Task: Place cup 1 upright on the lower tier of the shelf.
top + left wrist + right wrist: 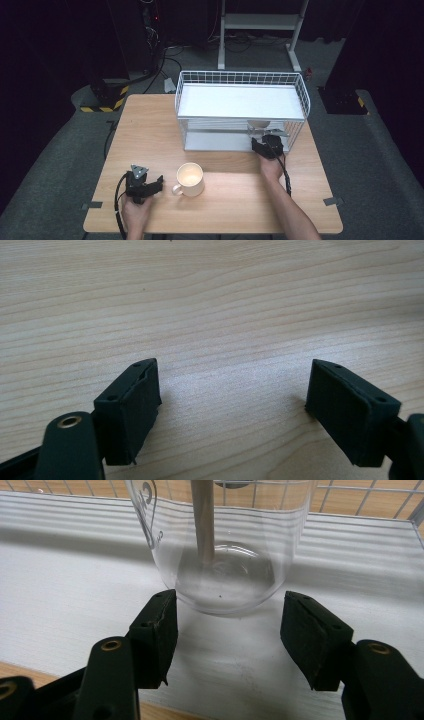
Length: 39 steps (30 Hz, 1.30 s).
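A clear glass (225,540) with a brown stick (202,520) standing in it sits on the white lower shelf (75,595) of a wire rack (240,80). My right gripper (231,600) reaches into that shelf, and its two pads press against the glass's base from either side. In the high view the right gripper (261,137) sits at the rack's front right. My left gripper (157,184) rests near the table's front left, just left of a cream mug (190,179). The left gripper (234,365) is open over bare wood, with nothing between its pads.
The wooden table (150,130) carries the white two-level rack at its back right. Wire walls (350,500) close off the shelf behind the glass. A white metal stand (260,22) and dark equipment stand on the floor behind the table.
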Each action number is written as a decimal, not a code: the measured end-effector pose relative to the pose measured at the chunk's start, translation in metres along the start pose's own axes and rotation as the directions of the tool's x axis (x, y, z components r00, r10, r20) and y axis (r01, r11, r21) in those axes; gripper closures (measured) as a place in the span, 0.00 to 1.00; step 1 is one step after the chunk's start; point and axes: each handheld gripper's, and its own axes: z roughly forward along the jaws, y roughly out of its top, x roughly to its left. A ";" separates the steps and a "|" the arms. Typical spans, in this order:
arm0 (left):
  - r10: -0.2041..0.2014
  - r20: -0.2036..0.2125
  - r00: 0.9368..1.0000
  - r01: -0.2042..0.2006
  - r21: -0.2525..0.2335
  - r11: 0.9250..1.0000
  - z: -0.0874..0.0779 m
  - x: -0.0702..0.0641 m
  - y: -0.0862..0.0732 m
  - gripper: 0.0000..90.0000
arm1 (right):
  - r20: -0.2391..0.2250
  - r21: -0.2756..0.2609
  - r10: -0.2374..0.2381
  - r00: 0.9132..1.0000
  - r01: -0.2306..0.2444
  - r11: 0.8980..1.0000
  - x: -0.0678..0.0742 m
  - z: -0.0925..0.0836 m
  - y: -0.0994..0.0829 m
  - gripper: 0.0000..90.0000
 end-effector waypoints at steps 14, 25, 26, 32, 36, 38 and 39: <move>0.000 0.000 1.000 0.000 0.000 1.000 0.000 0.000 0.000 0.24 | -0.034 0.019 -0.010 0.999 0.010 1.000 -0.001 -0.009 0.001 0.28; 0.000 -0.001 1.000 0.000 -0.001 1.000 0.000 0.000 0.000 0.24 | -0.076 0.008 -0.029 0.997 0.030 1.000 -0.003 -0.025 0.004 0.25; 0.000 -0.001 1.000 0.000 -0.002 1.000 0.000 0.000 0.000 0.24 | -0.084 0.001 -0.030 0.996 0.030 1.000 -0.004 -0.026 0.004 0.25; 0.000 -0.001 1.000 0.000 -0.002 1.000 0.000 0.000 0.000 0.24 | -0.110 -0.011 -0.037 0.993 0.036 0.999 -0.005 -0.033 0.003 0.25; 0.000 -0.001 1.000 0.000 -0.002 1.000 0.000 0.000 0.000 0.24 | -0.117 -0.034 -0.053 0.992 0.050 0.998 -0.007 -0.038 0.002 0.25; 0.000 -0.001 1.000 0.000 -0.002 1.000 0.000 0.000 0.000 0.24 | -0.124 -0.037 -0.038 0.992 0.033 0.999 -0.007 -0.041 0.001 0.25; 0.000 -0.001 1.000 0.000 -0.002 1.000 0.000 0.000 0.000 0.24 | -0.126 -0.042 -0.044 0.991 0.039 0.998 -0.008 -0.042 0.000 0.25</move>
